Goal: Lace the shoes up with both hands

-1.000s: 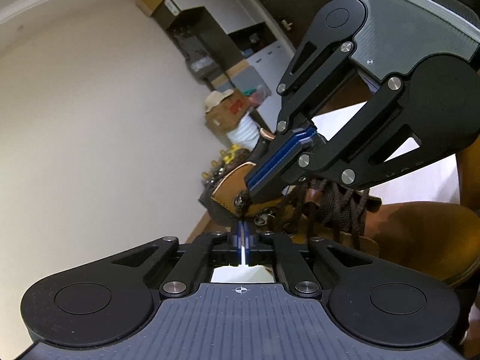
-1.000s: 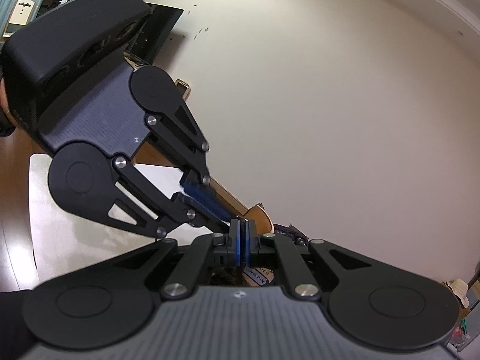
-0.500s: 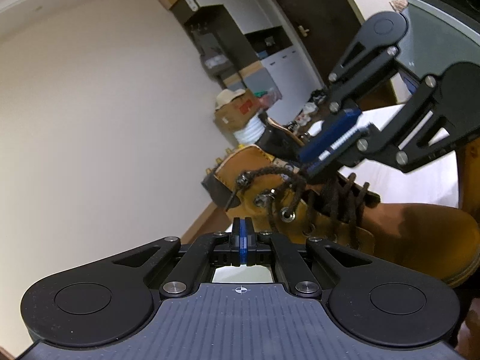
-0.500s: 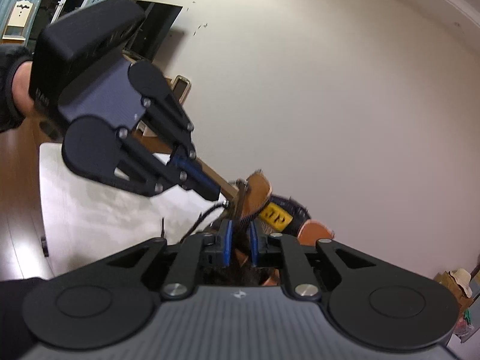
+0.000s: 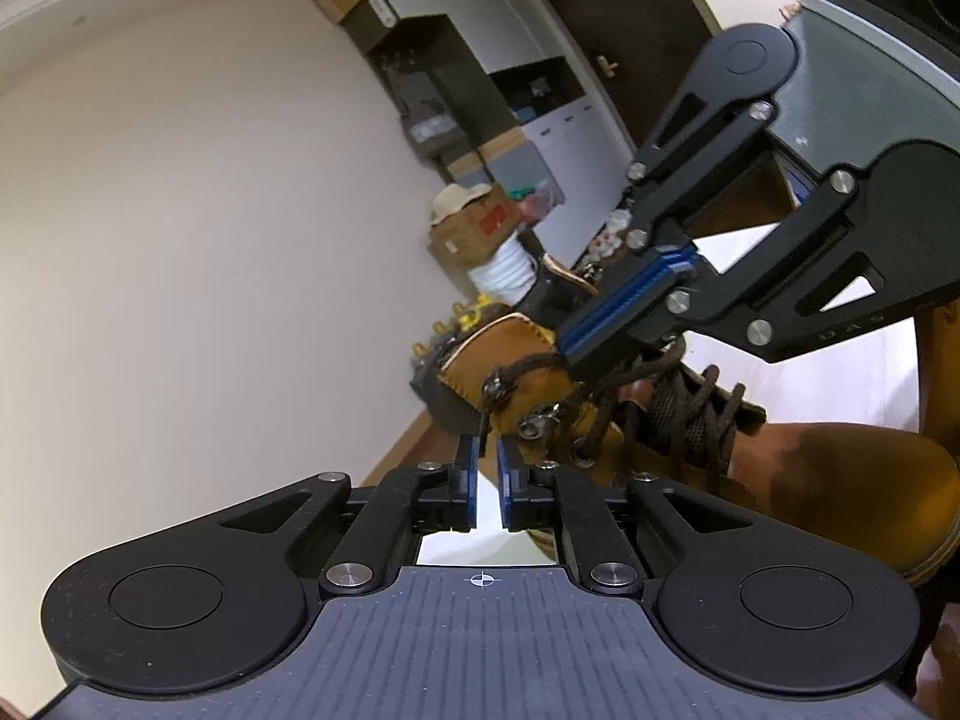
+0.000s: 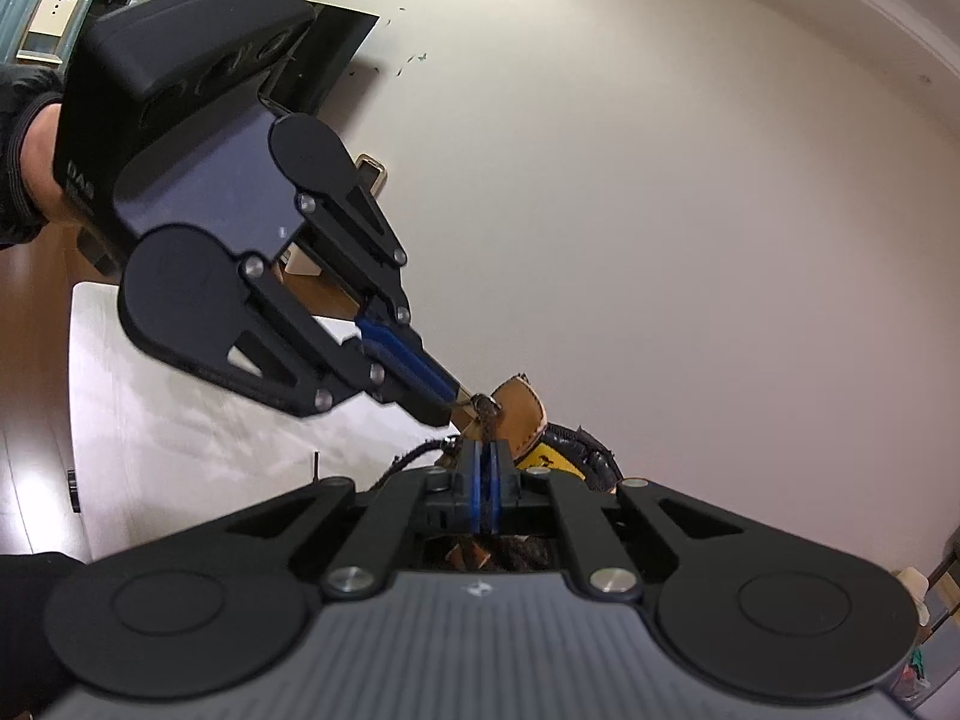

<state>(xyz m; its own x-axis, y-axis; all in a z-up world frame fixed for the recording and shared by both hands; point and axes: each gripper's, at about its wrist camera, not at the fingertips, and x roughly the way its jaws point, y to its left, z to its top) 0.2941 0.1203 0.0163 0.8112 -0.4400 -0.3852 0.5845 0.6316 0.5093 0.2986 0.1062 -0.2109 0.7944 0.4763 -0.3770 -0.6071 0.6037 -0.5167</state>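
A tan leather boot (image 5: 840, 480) with dark brown laces (image 5: 690, 414) lies on a white surface. A lace end runs through the top eyelet (image 5: 495, 387) of the collar flap. My left gripper (image 5: 485, 450) is slightly open, its tips either side of the thin lace tip hanging below that eyelet. My right gripper (image 5: 564, 354) comes in from the upper right, shut on the lace at the collar. In the right wrist view, my right gripper (image 6: 483, 456) is shut on the lace just below the tan flap (image 6: 519, 405), and the left gripper (image 6: 447, 405) points at the eyelet.
A white table top (image 6: 180, 420) lies under the boot, with wooden floor (image 6: 30, 450) to its left. A plain cream wall is behind. Shelves, cardboard boxes (image 5: 474, 228) and a dark door (image 5: 612, 30) stand at the far side of the room.
My left gripper went from shut to slightly open and moved up to the lace tip. My right gripper shut on the lace and came back down close against the boot's collar.
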